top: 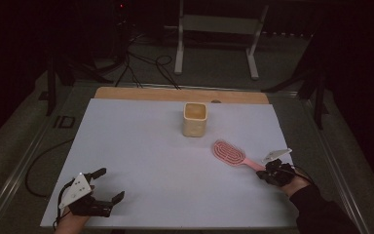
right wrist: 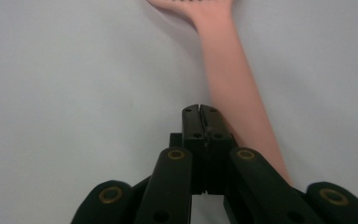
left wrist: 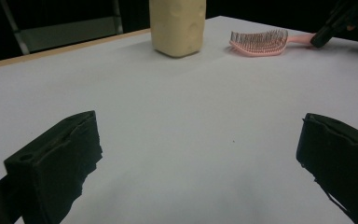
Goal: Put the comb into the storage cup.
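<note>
1. Nearest to us, at the front left corner of the white table (top: pixel 141 161), the left gripper (top: pixel 108 184) rests low over the surface in a person's hand, its jaws spread wide with nothing between them; in the left gripper view (left wrist: pixel 198 154) we see only bare white table in the gap.

2. At the front right, a hand in a dark sleeve (top: pixel 321 209) holds the right gripper (top: pixel 264 174) beside the handle end of the pink hairbrush (top: pixel 231 154).

3. In the right gripper view we find the right gripper (right wrist: pixel 200 112) with its jaws pressed together, pads meeting and nothing clamped between them. The pink hairbrush (right wrist: pixel 228 79) handle runs along the table just to the right of the closed tips, partly under the gripper's body; whether the two touch we cannot tell.

4. The pink hairbrush lies flat on the right half of the table, bristles up, head pointing away from the right gripper toward the table's middle; the left gripper view (left wrist: pixel 261 43) shows it the same way.

5. Farther back, a cream cup (top: pixel 195 119) stands upright near the centre rear, well apart from both grippers and near the brush head.

6. Beyond the table's wooden back edge (top: pixel 175 93), a white metal stand (top: pixel 219 34) and black cables (top: pixel 141 63) sit on the dim floor.
</note>
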Action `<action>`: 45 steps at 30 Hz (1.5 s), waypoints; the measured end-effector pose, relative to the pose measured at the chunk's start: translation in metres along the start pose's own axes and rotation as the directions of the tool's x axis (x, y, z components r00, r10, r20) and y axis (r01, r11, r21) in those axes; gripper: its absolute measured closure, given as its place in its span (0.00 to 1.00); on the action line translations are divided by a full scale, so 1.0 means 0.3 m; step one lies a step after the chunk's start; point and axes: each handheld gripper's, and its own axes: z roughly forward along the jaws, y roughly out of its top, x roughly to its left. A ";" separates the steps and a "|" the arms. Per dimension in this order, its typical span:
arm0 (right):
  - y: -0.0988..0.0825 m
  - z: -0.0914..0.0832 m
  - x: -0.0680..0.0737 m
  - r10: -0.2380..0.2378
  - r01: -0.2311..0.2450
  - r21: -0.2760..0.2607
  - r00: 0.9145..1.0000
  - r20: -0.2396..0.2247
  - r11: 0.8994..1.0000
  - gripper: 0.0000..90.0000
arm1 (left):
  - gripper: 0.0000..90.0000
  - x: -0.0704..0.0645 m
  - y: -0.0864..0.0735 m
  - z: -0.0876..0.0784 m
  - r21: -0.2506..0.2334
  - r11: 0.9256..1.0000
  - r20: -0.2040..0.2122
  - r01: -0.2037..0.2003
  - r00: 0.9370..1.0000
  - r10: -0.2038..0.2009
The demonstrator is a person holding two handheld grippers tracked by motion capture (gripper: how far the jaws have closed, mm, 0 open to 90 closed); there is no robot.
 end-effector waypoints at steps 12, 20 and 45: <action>0.065 -0.074 0.004 -0.105 0.105 -0.003 0.994 0.002 0.994 1.00 | 0.00 -0.002 0.000 0.000 -0.001 1.000 -0.003 0.000 1.000 0.000; 0.142 -0.116 -0.001 -0.199 0.199 -0.009 0.979 -0.029 0.980 0.87 | 0.00 -0.003 0.002 -0.001 -0.004 1.000 -0.005 -0.009 1.000 0.009; 0.239 -0.022 -0.041 -0.201 0.220 0.103 0.965 -0.166 0.970 0.10 | 0.00 -0.002 0.002 -0.003 -0.001 1.000 -0.005 -0.006 1.000 0.006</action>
